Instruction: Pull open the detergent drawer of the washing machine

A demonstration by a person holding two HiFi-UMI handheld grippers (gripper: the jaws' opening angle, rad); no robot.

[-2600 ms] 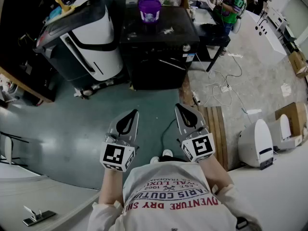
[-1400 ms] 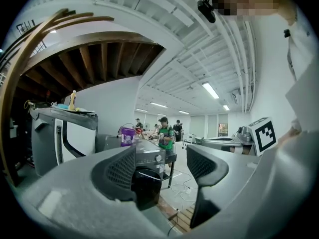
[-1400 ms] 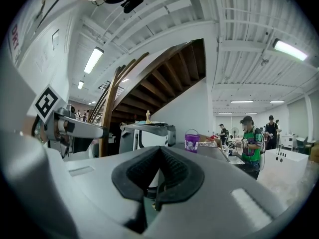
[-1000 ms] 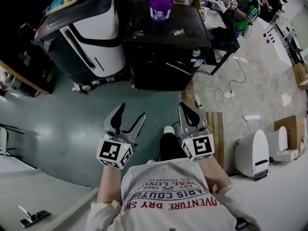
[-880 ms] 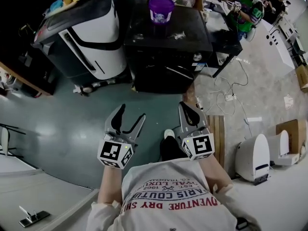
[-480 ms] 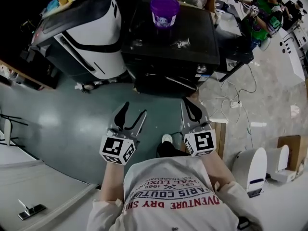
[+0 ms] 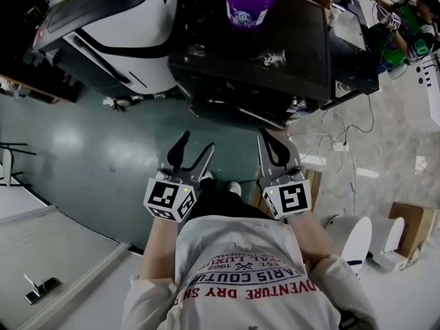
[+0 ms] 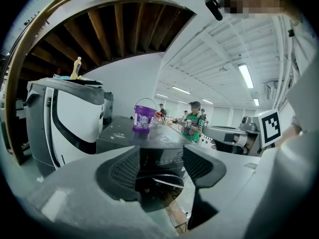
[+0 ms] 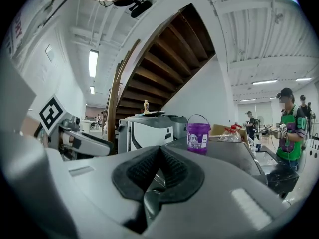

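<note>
You see a black washing machine [image 7: 254,53], a purple bucket [image 7: 249,2] with a white label, a dull green floor [image 7: 89,157], and your left tongs [image 7: 197,143] and right tongs [image 7: 268,137] grey, black-padded, with black-and-white square markers.

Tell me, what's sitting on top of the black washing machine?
A purple bucket stands at the back of the washing machine, and a small whitish scrap lies nearer the front. What's inside the bucket is hidden.

Dark green floor [image 7: 82,150] at left, pale speckled floor [image 7: 399,136] at right with loose cables [image 7: 338,126] across it, cardboard box [image 7: 412,227] near the right edge, underside of a wooden staircase [image 8: 119,34] against a white wall [image 8: 132,81], ceiling strip lights [image 8: 245,76] lit.
</note>
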